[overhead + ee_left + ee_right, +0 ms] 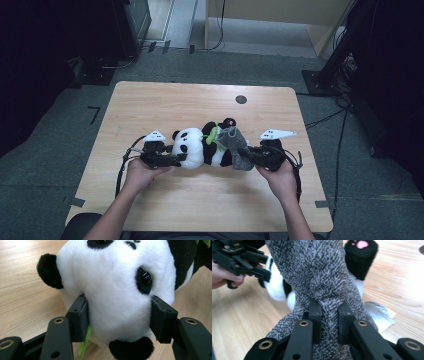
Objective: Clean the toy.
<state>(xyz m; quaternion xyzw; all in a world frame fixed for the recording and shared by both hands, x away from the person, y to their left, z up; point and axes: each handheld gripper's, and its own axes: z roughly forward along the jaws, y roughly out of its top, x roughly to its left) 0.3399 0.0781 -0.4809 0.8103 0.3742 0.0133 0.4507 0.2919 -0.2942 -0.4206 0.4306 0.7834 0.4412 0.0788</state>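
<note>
At the middle of the high view, on the wooden table (150,105), a plush panda (200,146) lies stretched between the two grippers, its white head toward the left of the frame and its dark body toward the right. At centre left, the left gripper (176,159) meets the head; in the left gripper view its jaws stand about half apart with the panda (112,290) head between them, the left pad (79,315) pressed into the white fur below the black ear and the right pad against the fur just under the eye, so the head is clamped. A green tag (85,342) hangs beside the left pad, its lower end cut off at the bottom edge. Right of centre in the high view, a grey cloth (239,147) drapes over the panda's rear, and the right gripper (248,159) is at its lower end. In the right gripper view the jaws are pinched nearly together on a fold of the grey cloth (322,280), which bunches between the fingers (315,315) and spreads upward, hiding most of the panda; one black paw with a pink pad (361,255) shows at upper right. A clear plastic wrapper (379,315) lies on the table at centre right, partly behind the cloth. At upper left of that view the left gripper (265,277) and a hand (224,275) are cut off by the frame.
</note>
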